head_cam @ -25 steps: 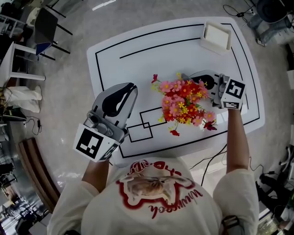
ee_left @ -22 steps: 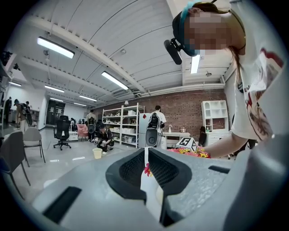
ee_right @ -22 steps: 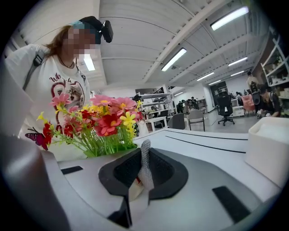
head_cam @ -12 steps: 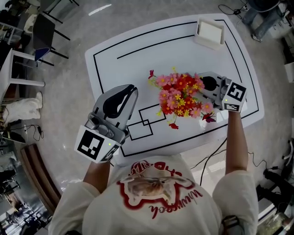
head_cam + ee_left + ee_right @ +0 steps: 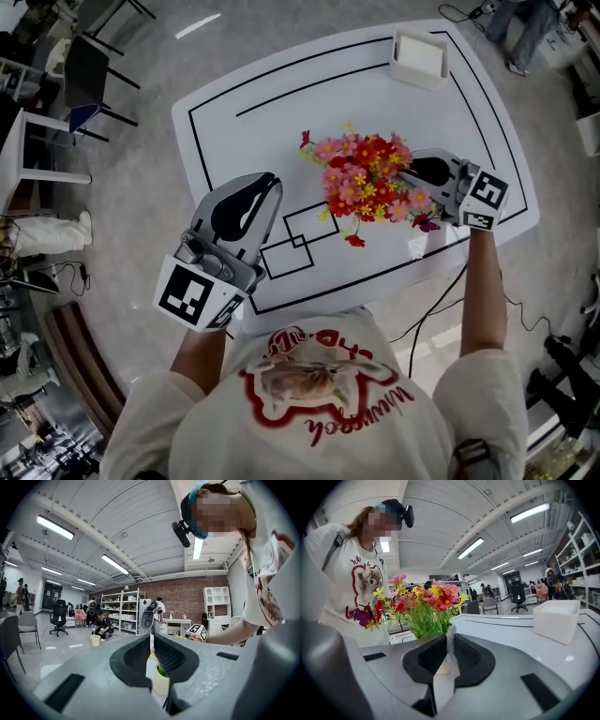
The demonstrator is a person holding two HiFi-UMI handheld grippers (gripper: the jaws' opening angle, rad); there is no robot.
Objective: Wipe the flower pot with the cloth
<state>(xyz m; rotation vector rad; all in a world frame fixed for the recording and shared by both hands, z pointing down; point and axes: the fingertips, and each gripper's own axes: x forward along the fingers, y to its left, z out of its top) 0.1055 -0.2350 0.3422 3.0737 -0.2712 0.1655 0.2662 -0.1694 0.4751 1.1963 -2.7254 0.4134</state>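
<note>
Head view: flowers [image 5: 364, 178] are seen from above on the white table [image 5: 234, 112], right of the small black-lined squares. Whatever holds them is covered by the blooms. Just beside them on their right the right gripper [image 5: 417, 164] is held, tips pointed into the blooms. Well apart on the other side, the left gripper [image 5: 269, 181] is held over the table's near-left edge. A white box [image 5: 419, 58] is parked at the far corner.

Left gripper view: jaws are drawn almost together with only a thin slit left, and nothing is pinched. The pale yellow flower pot [image 5: 161, 684] is seen through the slit, further off on the table, with green stems at its rim.

Right gripper view: the cloth [image 5: 450, 651], a pale mesh strip, is pinched between the jaws and hangs down from them. The flower pot is seen right behind the cloth, but contact between the two cannot be told. Blooms are spread above the jaws, and the white box is off to the right.
</note>
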